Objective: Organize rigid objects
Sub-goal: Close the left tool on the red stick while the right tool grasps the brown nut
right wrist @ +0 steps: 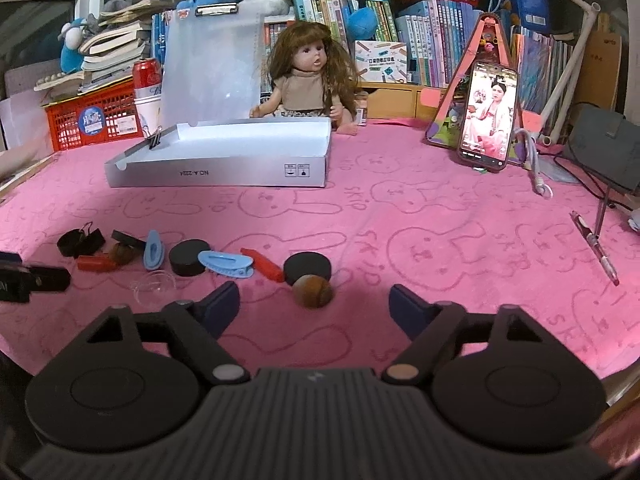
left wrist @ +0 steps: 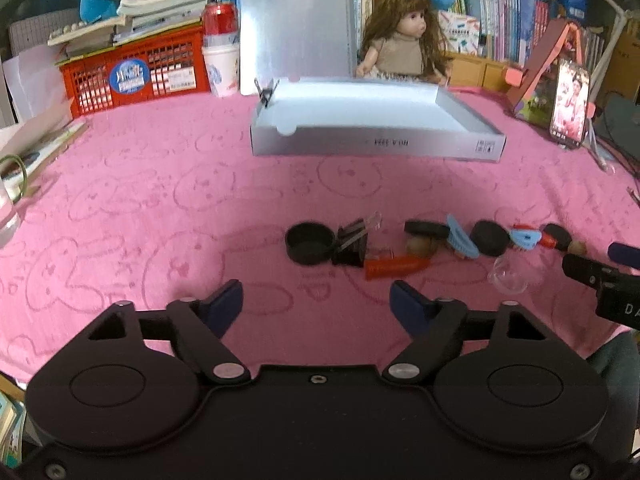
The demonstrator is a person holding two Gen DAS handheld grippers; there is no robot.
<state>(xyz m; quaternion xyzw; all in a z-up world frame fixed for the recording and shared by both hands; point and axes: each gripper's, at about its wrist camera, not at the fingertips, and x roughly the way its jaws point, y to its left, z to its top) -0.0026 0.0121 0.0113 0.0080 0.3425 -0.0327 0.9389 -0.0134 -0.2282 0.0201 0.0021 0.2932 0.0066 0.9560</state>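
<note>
Both our claws, left gripper [left wrist: 316, 300] and right gripper [right wrist: 314, 304], spread empty; brown ball [right wrist: 313, 291], nearest the right gripper, may roll if nudged.

You face two light-blue plastic hair clips [right wrist: 154, 249] [right wrist: 227, 263], two brown wooden balls [right wrist: 312, 291] [right wrist: 121, 254], one grey open cardboard box [right wrist: 224, 170], one long-haired doll [right wrist: 308, 80].

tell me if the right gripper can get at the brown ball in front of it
Probably yes. The right gripper has its jaws open and empty, and the brown ball lies just ahead on the pink cloth, touching only the black disc behind it.
</note>
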